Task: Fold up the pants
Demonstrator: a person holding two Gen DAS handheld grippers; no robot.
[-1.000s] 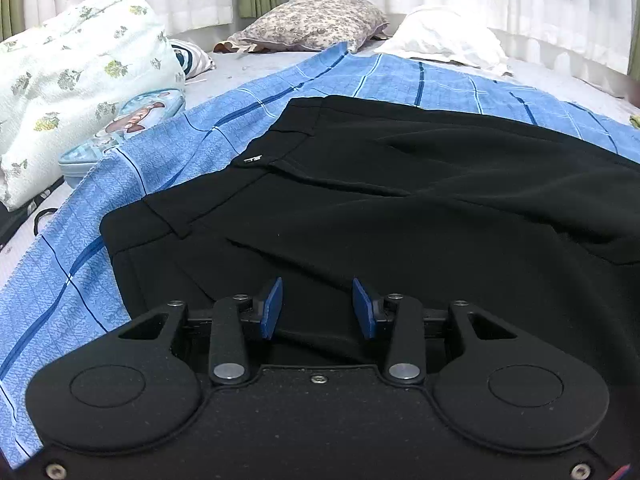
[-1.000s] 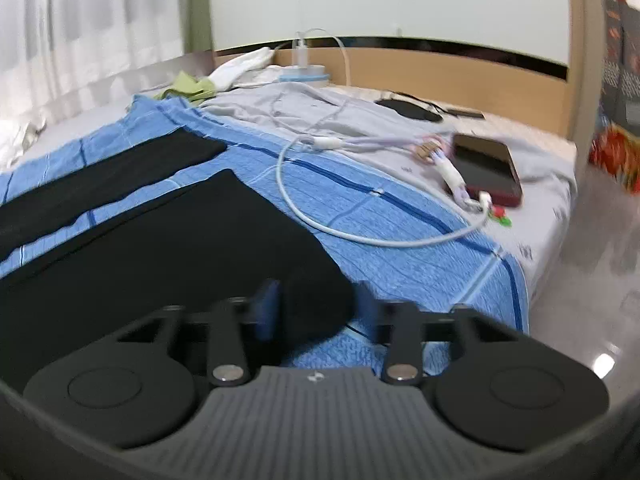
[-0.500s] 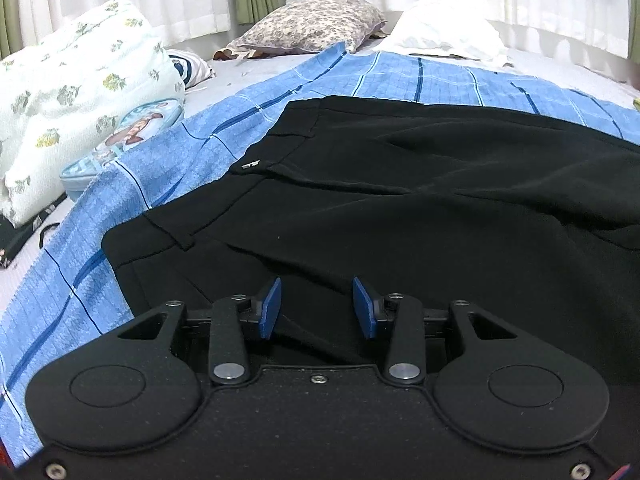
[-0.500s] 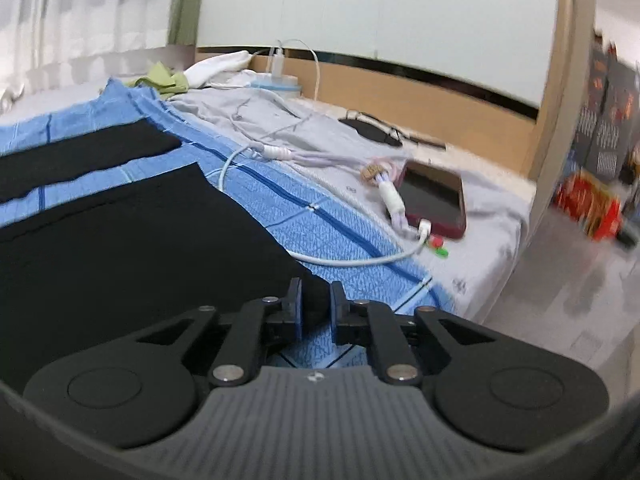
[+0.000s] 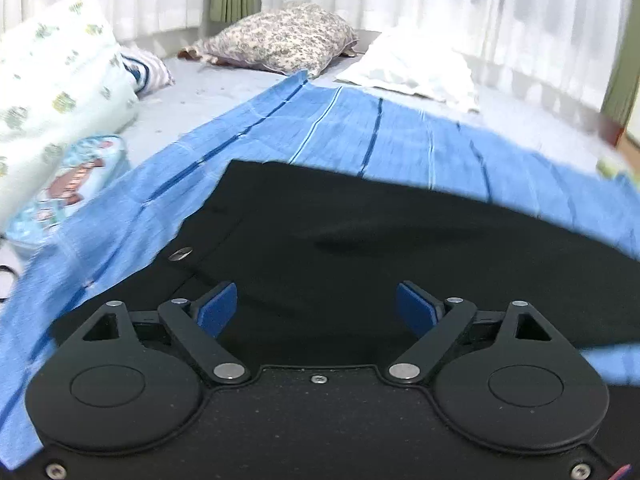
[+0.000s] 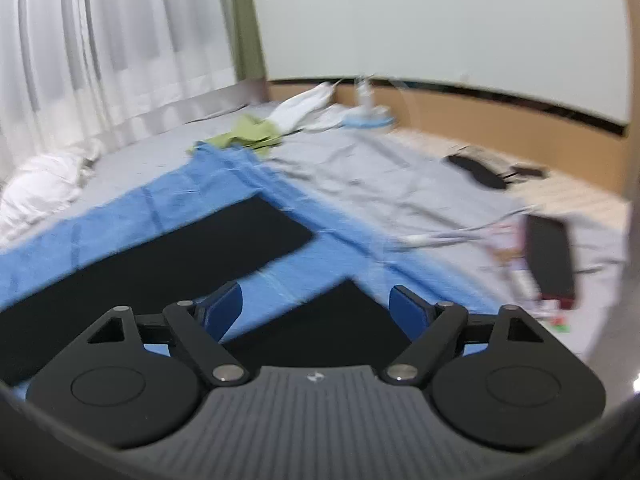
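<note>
On my far left the patterned quilt and the floral pillow sit pushed back toward the curtains, I'd guess to keep the middle of the bed free for folding. The blue blanket is spread flat there as a working surface, and the black pants lie on it, waistband end with its small metal clasp nearest my left tongs. Those tongs have just been opening and now stand spread wide above the cloth, nothing between the pads. Moving right, the right tongs have likewise just been opening and are spread, empty, over the leg end, where two legs lie apart in a V on the blanket. I judge the pants are laid out flat so a first fold can start. At far right a phone and its cable rest on the grey sheet, clear of the work.
</note>
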